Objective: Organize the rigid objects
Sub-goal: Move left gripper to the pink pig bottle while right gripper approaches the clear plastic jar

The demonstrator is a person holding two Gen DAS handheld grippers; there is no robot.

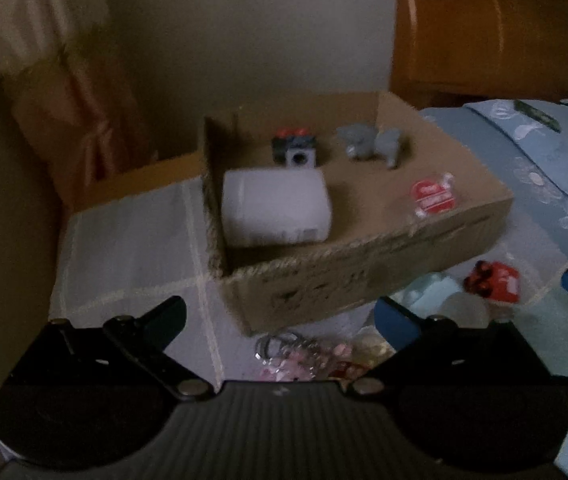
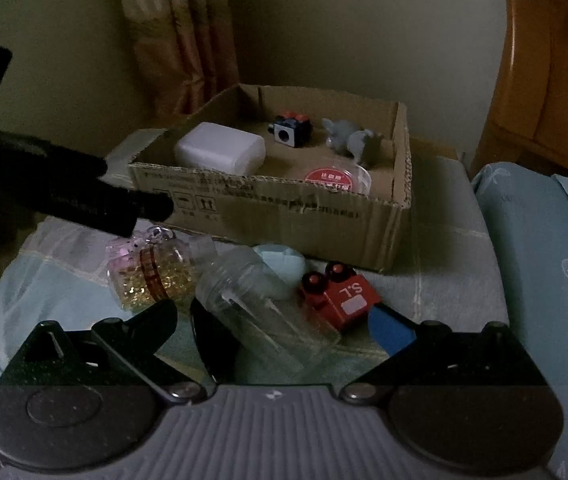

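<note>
Ahead of both grippers, the cardboard box point(image 2: 284, 208) serves as collection bin. My right gripper point(image 2: 272, 328), jaws spread, straddles the clear jar point(image 2: 260, 312) lying sideways for grasping. My left gripper point(image 1: 280, 320) hangs open, empty, awaiting the red toy truck point(image 2: 339, 296).

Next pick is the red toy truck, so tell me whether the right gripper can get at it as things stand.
Probably yes. The red toy truck lies on the bedcover just ahead of the open right gripper, though the clear jar lies between the fingers, touching the truck's side.

Free room in cardboard box point(image 2: 268, 216) centre
</note>
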